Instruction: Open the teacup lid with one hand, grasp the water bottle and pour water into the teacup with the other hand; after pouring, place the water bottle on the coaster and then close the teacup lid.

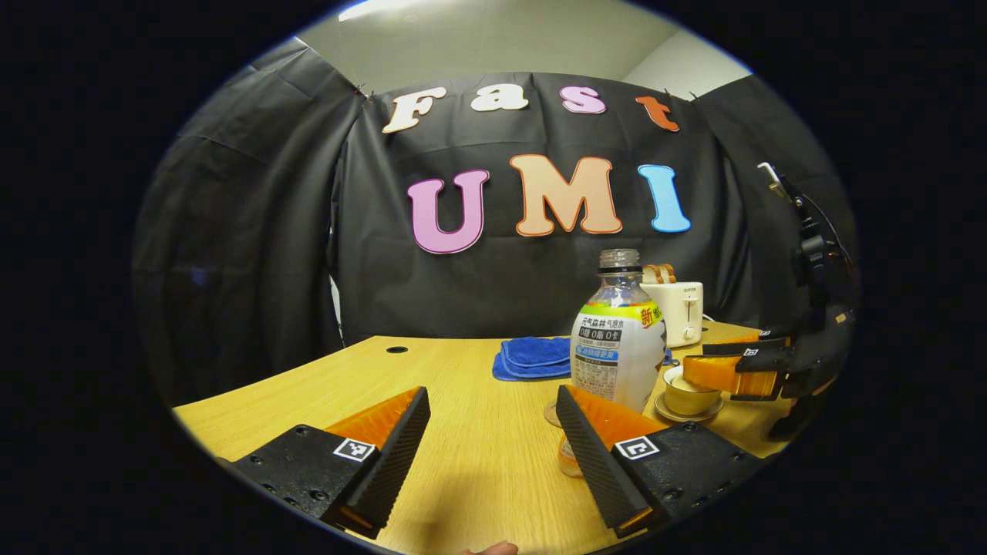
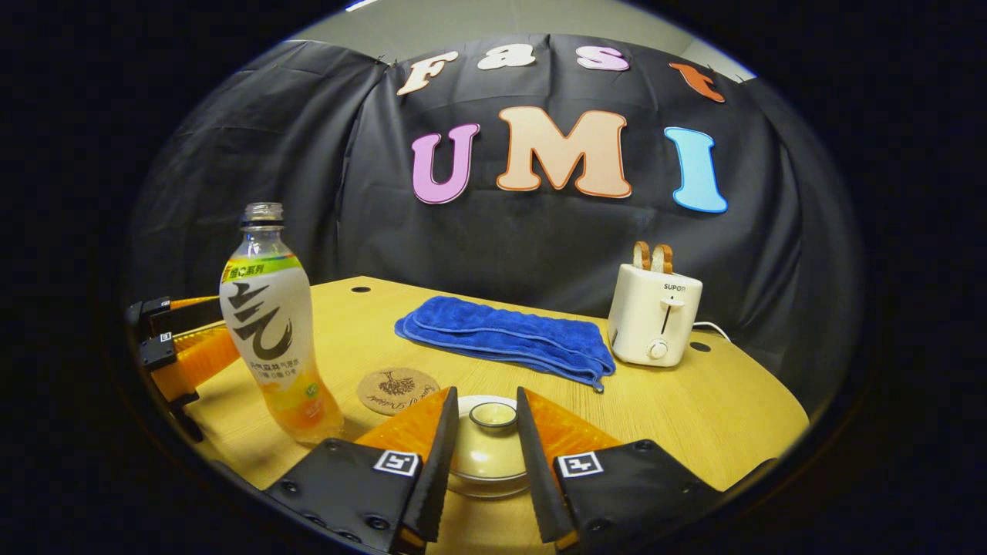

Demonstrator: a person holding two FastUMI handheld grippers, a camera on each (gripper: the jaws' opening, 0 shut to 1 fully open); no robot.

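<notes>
So far nothing of the task looks finished. In the left gripper view, the left tongs stand wide apart over the worktop, empty, with the water bottle just ahead and to the right, upright, uncapped and not yet grasped. The nearer finger covers the bottle's base, so its footing is hidden. Farther right sits the teacup on its saucer, with the right tongs over it; the lid is masked by those fingers, and I cannot tell whether they press on it. A blue cloth and a toaster lie behind.

In the right gripper view, the right tongs straddle the teacup lid, one finger on each side of it, close but seemingly not squeezing; contact is hard to judge. The lid still rests on the cup, so opening is the step in hand. The coaster lies bare to the left, between cup and bottle. Pouring, setting the bottle down and closing all remain. At far left the left tongs appear partly cut off behind the bottle.
</notes>
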